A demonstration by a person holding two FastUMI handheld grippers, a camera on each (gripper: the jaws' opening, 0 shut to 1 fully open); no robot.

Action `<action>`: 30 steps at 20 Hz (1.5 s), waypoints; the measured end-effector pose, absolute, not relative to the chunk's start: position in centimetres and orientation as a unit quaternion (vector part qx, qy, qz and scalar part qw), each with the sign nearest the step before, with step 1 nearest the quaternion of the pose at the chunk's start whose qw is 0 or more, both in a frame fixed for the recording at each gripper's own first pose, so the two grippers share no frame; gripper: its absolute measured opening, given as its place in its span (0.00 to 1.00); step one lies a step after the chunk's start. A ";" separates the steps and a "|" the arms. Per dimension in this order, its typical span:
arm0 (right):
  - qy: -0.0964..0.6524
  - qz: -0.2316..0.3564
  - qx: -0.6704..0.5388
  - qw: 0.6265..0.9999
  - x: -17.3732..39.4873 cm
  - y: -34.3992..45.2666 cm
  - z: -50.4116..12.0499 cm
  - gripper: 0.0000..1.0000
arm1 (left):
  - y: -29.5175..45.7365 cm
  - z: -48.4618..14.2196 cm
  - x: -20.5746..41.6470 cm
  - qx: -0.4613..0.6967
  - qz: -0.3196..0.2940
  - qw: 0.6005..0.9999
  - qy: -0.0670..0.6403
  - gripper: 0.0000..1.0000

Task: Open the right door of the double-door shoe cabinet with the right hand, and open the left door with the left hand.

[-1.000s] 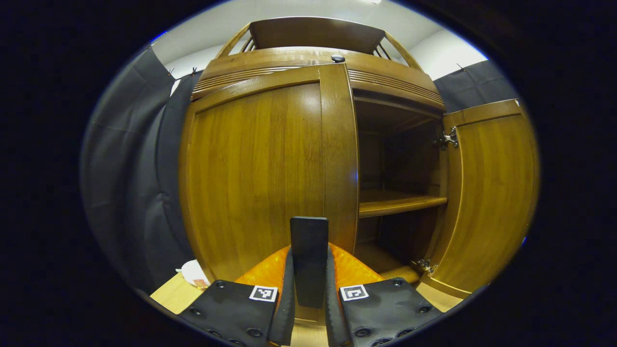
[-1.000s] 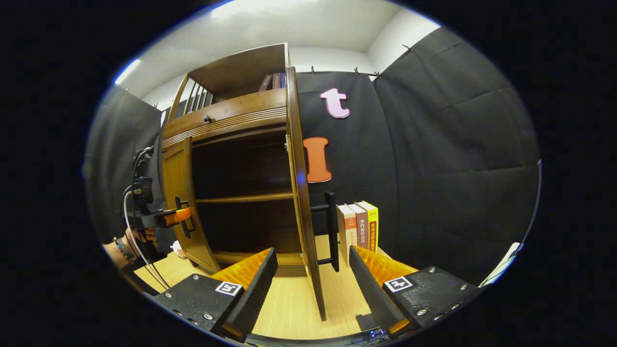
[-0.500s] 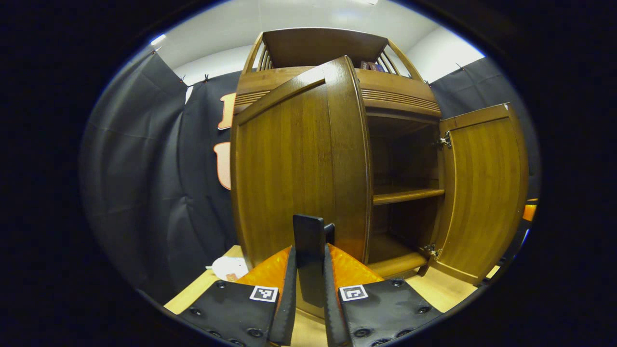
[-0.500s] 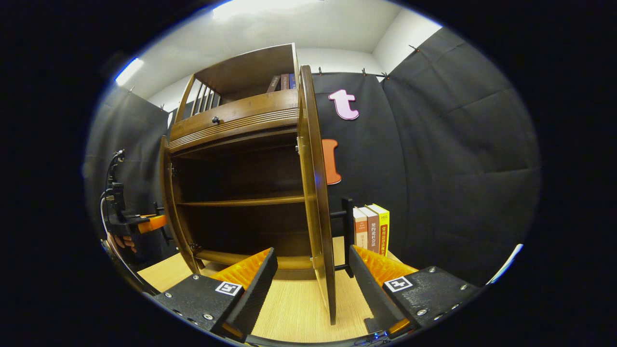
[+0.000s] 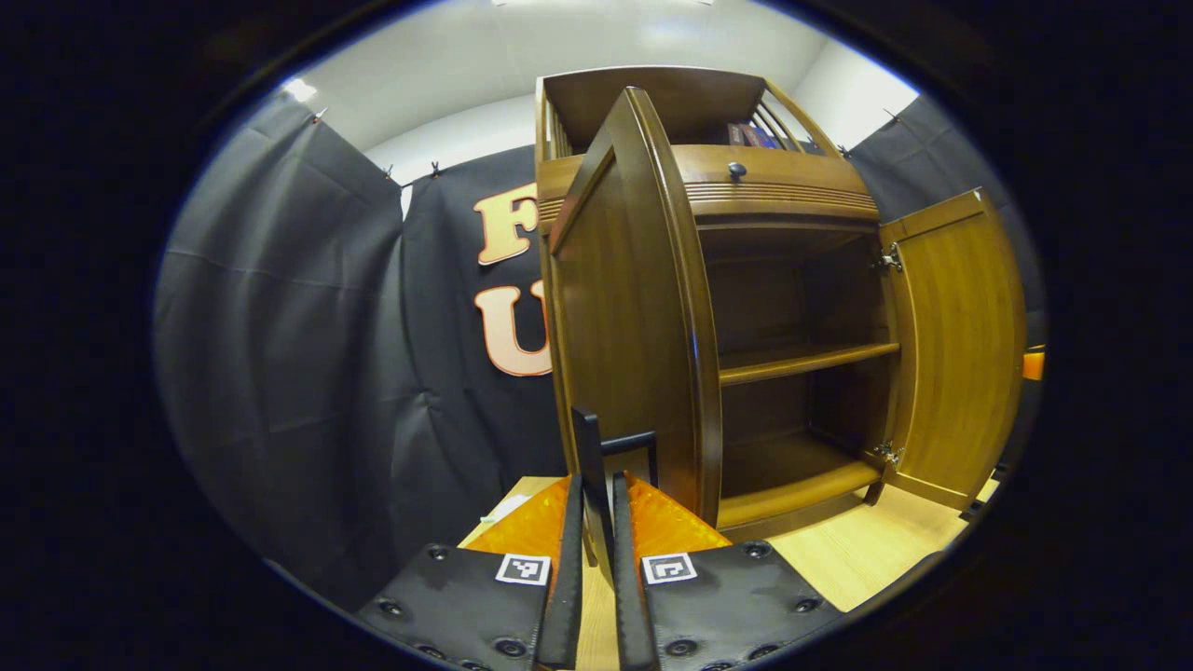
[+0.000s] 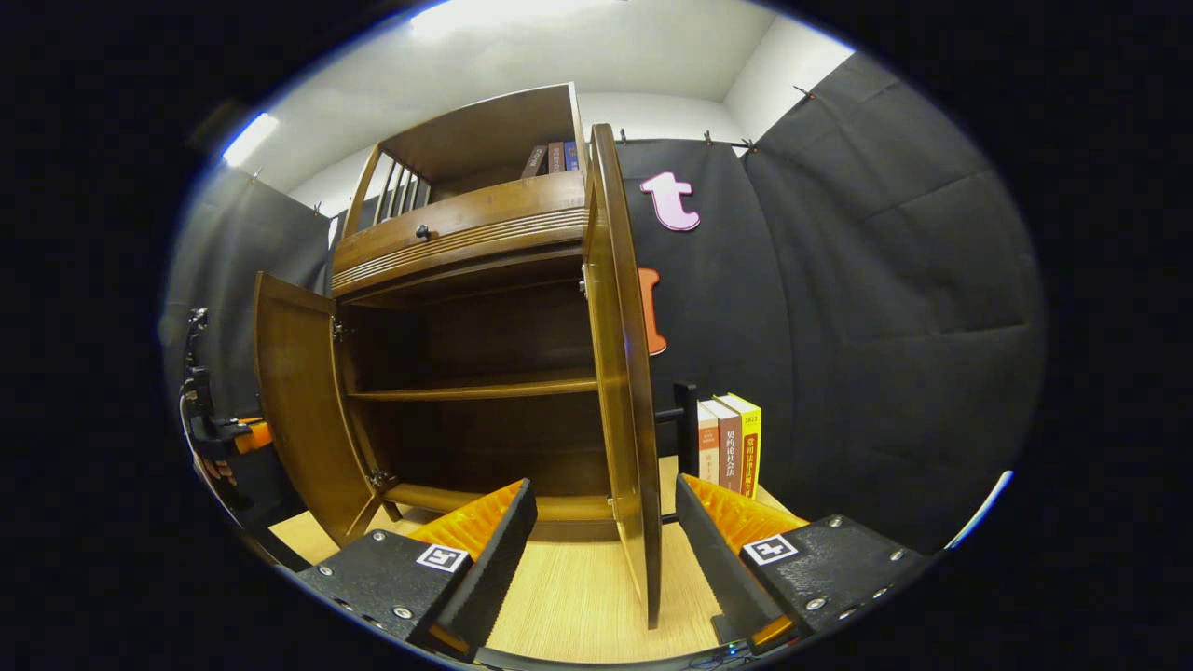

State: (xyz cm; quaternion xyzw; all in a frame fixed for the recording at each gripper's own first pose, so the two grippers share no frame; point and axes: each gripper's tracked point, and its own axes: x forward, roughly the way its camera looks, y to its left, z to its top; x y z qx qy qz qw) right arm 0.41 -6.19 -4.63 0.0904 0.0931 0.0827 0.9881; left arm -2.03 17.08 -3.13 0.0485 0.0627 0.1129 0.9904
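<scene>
**Both doors swung out, left handle still pinched**

Shoe cabinet [image 6: 466,373] stands on the desk [image 6: 569,596] toward its back edge. Both doors are open and the two shelves inside look bare.

Left door [image 5: 624,335]: swung well out, seen nearly edge-on in the left gripper view. Its dark bar handle [image 5: 596,457] runs vertical, directly ahead of the left gripper [image 5: 596,550], between the fingers. Jaws are clenched on the bar, both pads pressed to it. The door's long axis is upright and the hinge line lies on the far side, so any further pull would be an arc around that hinge, not straight back.

Right door [image 6: 620,373]: also out, edge toward the right gripper [image 6: 601,550]. Its handle [image 6: 685,438] sits on the far face, past the door edge. The right gripper's jaws are released and spread wide, gripping nothing; the door edge stands between and beyond the fingers, apart from them.

Judgement: task looks essentially done; left only needs to let go and back off along the handle's normal.

Surroundings: light wood desk, a few books [image 6: 732,443] upright right of the cabinet near the back edge, more books on the cabinet's top shelf. In the right gripper view the left gripper and the hand on it sit beyond the left door. Black cloth walls, white ceiling.
</scene>
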 end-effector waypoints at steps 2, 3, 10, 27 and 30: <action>0.099 0.083 0.091 0.987 0.6 -6.0 -4.8 0.92 | 18.9 -3.3 -2.7 0.048 0.119 0.990 0.064 0.17; 0.100 0.083 0.091 0.987 0.5 -5.8 -4.6 0.92 | 19.9 -3.2 -2.8 0.050 0.118 0.990 0.064 0.21; 0.104 0.078 0.072 0.989 0.5 -5.3 -4.4 0.92 | 24.3 -3.2 -2.9 0.013 0.066 0.996 0.061 0.07; 0.111 0.058 0.065 0.990 0.7 -4.6 -3.6 0.93 | 29.1 -5.6 -4.8 0.010 -0.028 0.996 0.088 0.16; 0.108 0.056 0.059 0.991 0.7 -4.8 -3.8 0.93 | 28.2 -5.3 -6.3 -0.012 -0.013 0.996 0.088 0.15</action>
